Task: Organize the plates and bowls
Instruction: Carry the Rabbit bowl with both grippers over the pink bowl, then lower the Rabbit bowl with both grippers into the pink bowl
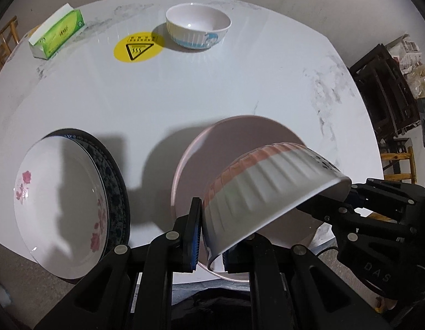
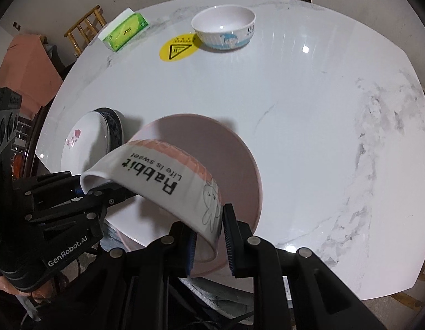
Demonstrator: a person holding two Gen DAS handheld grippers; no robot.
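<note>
Left wrist view shows the left hand-held gripper (image 1: 209,236) pinching the rim of the ribbed bowl (image 1: 270,189), one pad outside the wall and the other inside. The right hand-held gripper (image 2: 209,240) nips the opposite side of the same rim, so the bowl, printed "Rabbit" and banded in orange near its foot, hangs tilted between the two, mouth turned towards the person, above the pink plate (image 2: 212,137). That plate lies on the white marble bench (image 2: 308,110) near its front edge. To the left sits a floral plate (image 1: 61,209) stacked on a blue-patterned plate (image 1: 116,181). A second bowl with blue print (image 1: 198,24) stands far across the bench beside a yellow warning sticker (image 1: 138,48) and a green tissue box (image 1: 57,34)

The step in hand looks to be carrying the bowl and setting it down, probably on the pink plate or with the far bowl; which one cannot be told. To do it well, both grips should move together, since any drift apart or twist would strain the thin rim or let it slip from a pad. The bowl ought to be levelled, foot down, before it nears a surface. Lower it gently until the foot rests flat, and only then ease the pads off, one side no sooner than the other, so it does not tip or skid on the glossy plate
</note>
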